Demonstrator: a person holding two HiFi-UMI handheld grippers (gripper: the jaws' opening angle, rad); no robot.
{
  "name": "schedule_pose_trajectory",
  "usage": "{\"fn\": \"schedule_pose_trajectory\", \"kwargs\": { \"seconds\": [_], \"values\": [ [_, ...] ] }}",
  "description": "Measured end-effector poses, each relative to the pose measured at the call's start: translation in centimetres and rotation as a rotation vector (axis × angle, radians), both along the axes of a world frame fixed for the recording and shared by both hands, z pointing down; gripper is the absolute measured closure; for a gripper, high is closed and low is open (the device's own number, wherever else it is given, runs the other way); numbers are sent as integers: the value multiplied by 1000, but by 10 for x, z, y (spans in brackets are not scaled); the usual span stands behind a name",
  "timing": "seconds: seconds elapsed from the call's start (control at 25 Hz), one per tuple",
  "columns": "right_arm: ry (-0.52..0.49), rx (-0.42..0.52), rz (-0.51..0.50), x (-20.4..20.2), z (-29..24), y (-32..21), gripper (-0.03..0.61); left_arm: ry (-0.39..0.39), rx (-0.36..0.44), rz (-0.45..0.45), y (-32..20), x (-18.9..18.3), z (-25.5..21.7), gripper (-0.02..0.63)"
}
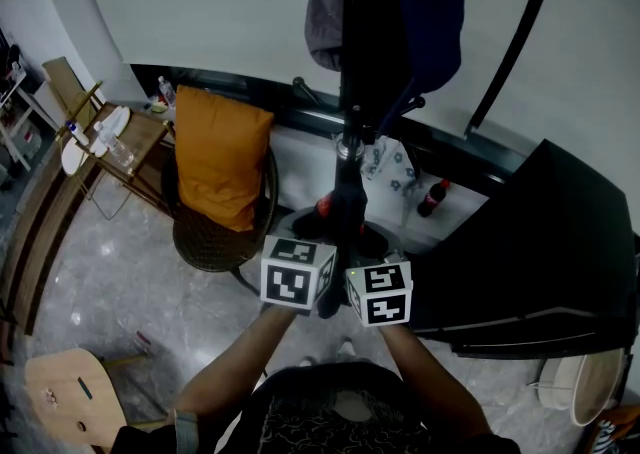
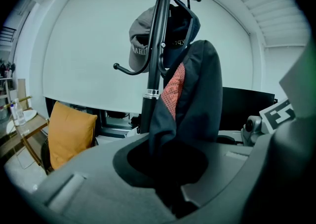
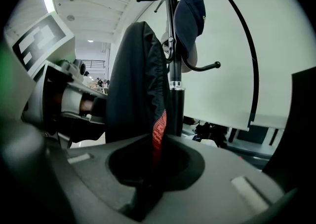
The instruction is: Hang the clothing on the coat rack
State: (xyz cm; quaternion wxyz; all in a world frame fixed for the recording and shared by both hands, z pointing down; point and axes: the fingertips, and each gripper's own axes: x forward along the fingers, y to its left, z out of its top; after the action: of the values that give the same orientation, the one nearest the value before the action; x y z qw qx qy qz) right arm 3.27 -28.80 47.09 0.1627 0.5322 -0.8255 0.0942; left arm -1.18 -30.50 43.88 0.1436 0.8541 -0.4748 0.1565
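A black coat rack [image 1: 350, 92] stands straight ahead with a grey cap [image 1: 322, 12] and a dark blue cap high on its hooks. A dark garment [image 1: 336, 227] with a red lining hangs in front of the pole, held from below by both grippers. My left gripper [image 1: 297, 277] and right gripper [image 1: 380, 292] sit side by side under it. In the left gripper view the left gripper [image 2: 171, 199] is shut on the dark garment [image 2: 197, 90], beside the coat rack [image 2: 154, 60]. In the right gripper view the right gripper [image 3: 143, 202] is shut on the garment [image 3: 136, 85].
An orange cushion [image 1: 220, 157] rests on a wicker chair left of the rack. A side table [image 1: 112, 139] with bottles is at far left, a wooden stool [image 1: 62, 392] at lower left. A large black box [image 1: 545, 242] is to the right, and a cola bottle [image 1: 432, 199] by the rack base.
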Motion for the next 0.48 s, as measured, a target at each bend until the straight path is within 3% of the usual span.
{"fn": "schedule_pose_trajectory", "kwargs": {
  "seconds": [0.48],
  "values": [
    [-3, -1, 18, 1, 1, 7, 534, 6, -2, 20, 8, 2, 3, 578]
  ]
}}
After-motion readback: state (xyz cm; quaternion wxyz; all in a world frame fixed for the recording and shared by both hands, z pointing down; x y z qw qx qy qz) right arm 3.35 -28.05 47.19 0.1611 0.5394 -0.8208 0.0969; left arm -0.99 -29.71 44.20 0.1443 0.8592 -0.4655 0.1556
